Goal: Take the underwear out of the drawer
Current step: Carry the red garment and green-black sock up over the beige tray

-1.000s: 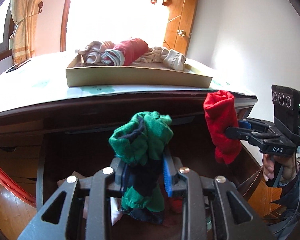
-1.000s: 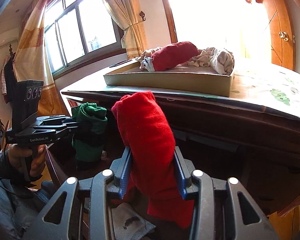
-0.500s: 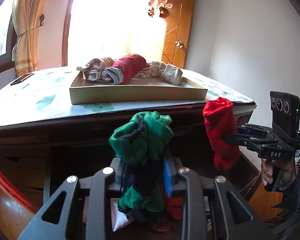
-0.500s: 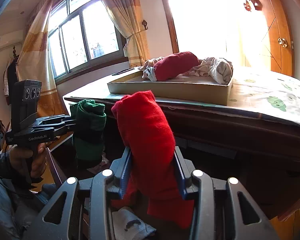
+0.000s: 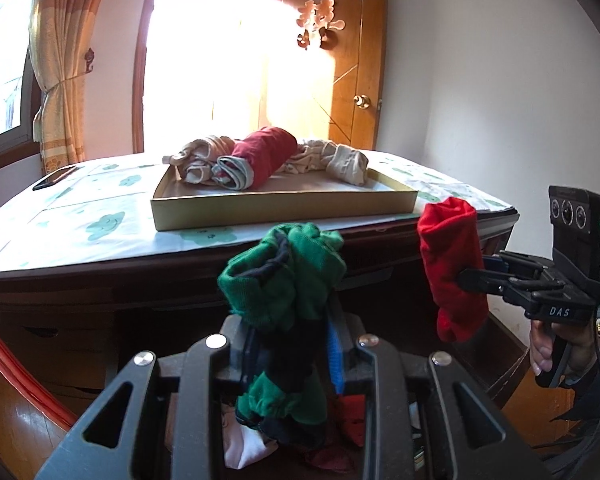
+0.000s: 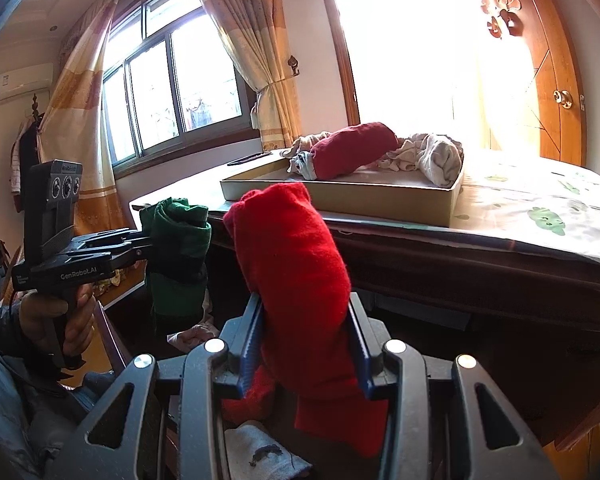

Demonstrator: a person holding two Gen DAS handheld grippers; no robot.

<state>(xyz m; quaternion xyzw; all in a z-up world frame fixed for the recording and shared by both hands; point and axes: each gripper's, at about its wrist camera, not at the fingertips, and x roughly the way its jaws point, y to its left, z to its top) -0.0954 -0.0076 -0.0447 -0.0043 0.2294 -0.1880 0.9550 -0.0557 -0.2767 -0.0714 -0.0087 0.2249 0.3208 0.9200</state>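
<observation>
1. Far left, on the pale cloud-print cloth (image 5: 100, 220) over the dark wooden table (image 5: 80, 280): a flat dark phone-like slab (image 5: 54, 178) near the edge.
2. Left gripper (image 5: 290, 340), black with blue pads: clamped at a narrow gap on a rolled green-and-navy fabric underwear bundle (image 5: 284, 276); roll standing upright between the jaws, top bulging above them, lower end hanging below. Same pair in the right wrist view (image 6: 178, 252), a hand (image 6: 56, 316) around the grip.
3. Beneath, in the open drawer (image 5: 112, 360): white and red garments (image 5: 244, 444) loose below the jaws.
4. Centre, on the tabletop: shallow tan cardboard tray (image 5: 284, 208) with a dark red roll (image 5: 266, 156) among beige and grey pieces.
5. Right gripper (image 6: 306, 332): closed at a moderate gap on a bright red knit underwear roll (image 6: 292, 256), upright, tail drooping under the pads; level with the table's front edge, well apart from the green roll.
6. Far right: wooden door (image 6: 556, 80) with a brass knob.
</observation>
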